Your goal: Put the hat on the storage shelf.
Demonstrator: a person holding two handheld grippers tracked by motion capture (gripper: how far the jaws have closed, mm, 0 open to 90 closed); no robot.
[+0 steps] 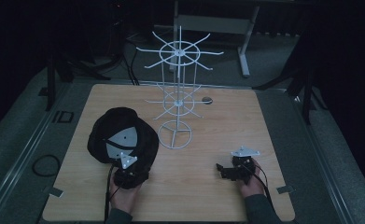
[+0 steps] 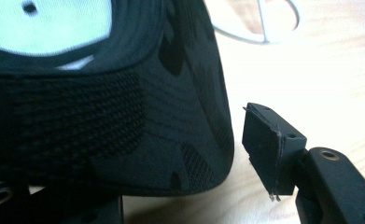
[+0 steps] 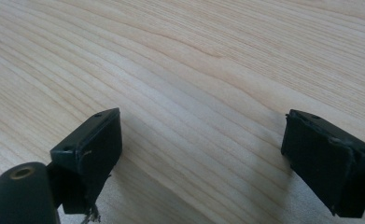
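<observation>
A black cap (image 1: 122, 135) lies upside down on the left part of the wooden table (image 1: 194, 196), its pale lining (image 2: 49, 28) facing up. My left gripper (image 1: 125, 169) sits at the cap's near edge. In the left gripper view the cap's brim (image 2: 124, 126) lies between the jaws of the left gripper (image 2: 161, 186). The right pad (image 2: 266, 149) stands a little apart from the brim, and the other jaw is mostly hidden under the cap. My right gripper (image 1: 222, 169) rests low over the table at the right; seen from its own camera the right gripper (image 3: 201, 158) is open over bare wood.
A white wire display stand (image 1: 176, 88) with hooked arms rises from a ring base (image 1: 174, 134) at the table's middle, close to the cap's right side. A small dark round disc (image 1: 207, 99) lies behind it. Dark floor and stands surround the table.
</observation>
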